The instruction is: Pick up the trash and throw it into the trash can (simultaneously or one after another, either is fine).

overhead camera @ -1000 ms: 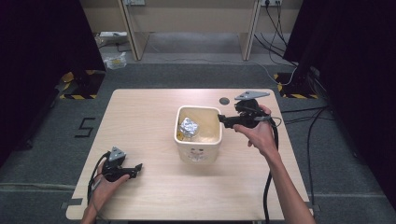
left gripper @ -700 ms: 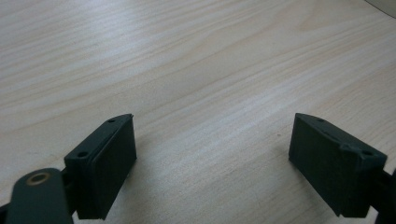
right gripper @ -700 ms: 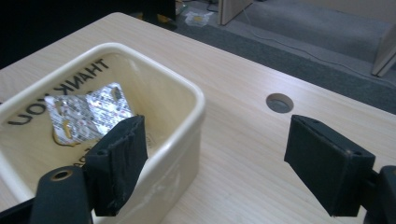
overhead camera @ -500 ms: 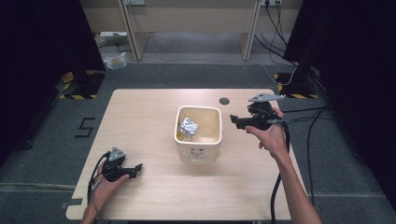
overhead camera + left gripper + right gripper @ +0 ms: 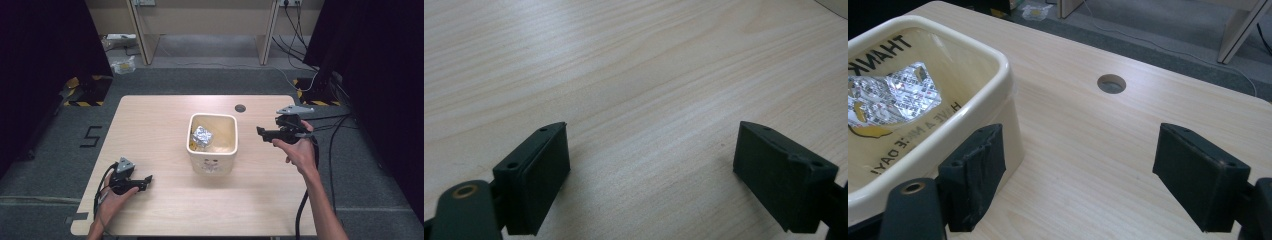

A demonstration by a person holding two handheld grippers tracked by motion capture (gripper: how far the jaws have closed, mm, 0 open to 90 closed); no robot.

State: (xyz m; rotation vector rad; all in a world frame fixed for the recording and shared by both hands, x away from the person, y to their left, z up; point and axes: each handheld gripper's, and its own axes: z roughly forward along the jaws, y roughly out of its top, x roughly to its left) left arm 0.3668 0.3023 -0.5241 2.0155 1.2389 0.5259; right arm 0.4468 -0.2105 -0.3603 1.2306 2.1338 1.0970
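Observation:
A cream plastic bin (image 5: pixel 212 144) stands in the middle of the wooden table (image 5: pixel 160 125). A crumpled silver foil wrapper (image 5: pixel 202 135) lies inside it; in the right gripper view the wrapper (image 5: pixel 893 95) rests on the printed bottom of the bin (image 5: pixel 973 70). My right gripper (image 5: pixel 260 133) hovers just right of the bin, held in a hand, open and holding nothing (image 5: pixel 1075 175). My left gripper (image 5: pixel 146 180) rests low near the front left of the table, open, with bare wood between its jaws (image 5: pixel 651 165).
A round cable hole (image 5: pixel 240 108) sits in the table behind the bin, seen too in the right gripper view (image 5: pixel 1111 83). Black cables (image 5: pixel 330 150) trail off the right edge. Desk legs and litter lie on the floor beyond.
My right gripper has drawn back to the right, away from the bin's rim. The left gripper has stayed put.

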